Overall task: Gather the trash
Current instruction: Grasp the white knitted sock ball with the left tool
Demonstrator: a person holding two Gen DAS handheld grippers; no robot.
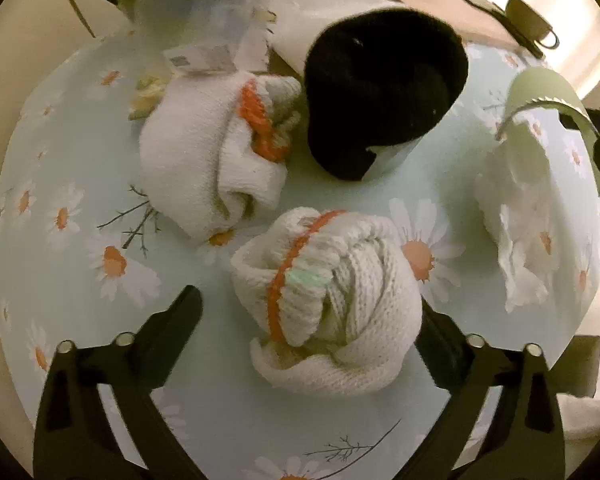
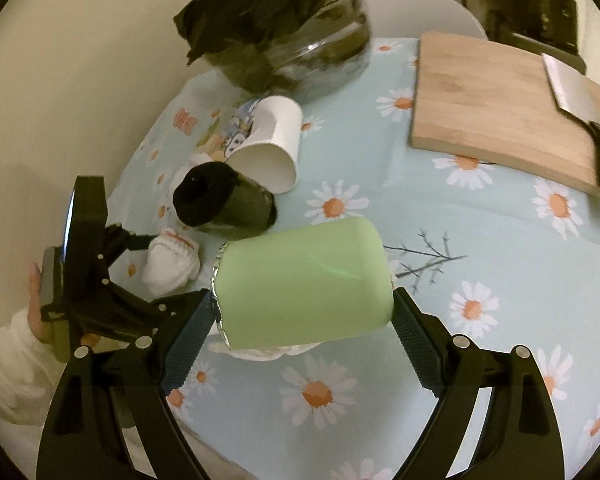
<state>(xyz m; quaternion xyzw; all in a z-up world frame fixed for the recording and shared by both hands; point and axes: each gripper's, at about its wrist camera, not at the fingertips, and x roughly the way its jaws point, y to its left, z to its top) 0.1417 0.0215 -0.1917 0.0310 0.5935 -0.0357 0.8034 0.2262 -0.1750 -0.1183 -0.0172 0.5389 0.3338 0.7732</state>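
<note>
Two rolled white socks (image 1: 324, 312) with orange trim, one black sock roll (image 1: 384, 92), one white paper cup (image 2: 270, 148) on its side, one crumpled tissue (image 1: 520, 224) and one green cup (image 2: 306, 284) lie before you. Your right hand-held gripper (image 2: 304, 312) is clamped on the green cup, lifted over the counter (image 2: 480, 216), while your left hand-held gripper (image 1: 312, 320) stands apart around the nearer white sock. The counter wears a pale blue daisy cloth, carrying one wooden board (image 2: 488, 108) with one cleaver (image 2: 576, 92) and one dark-bagged bowl (image 2: 296, 40) against a cream wall

Dim, warm yellowish light, fisheye bending and dark vignette at the edges, far objects motion-blurred.
</note>
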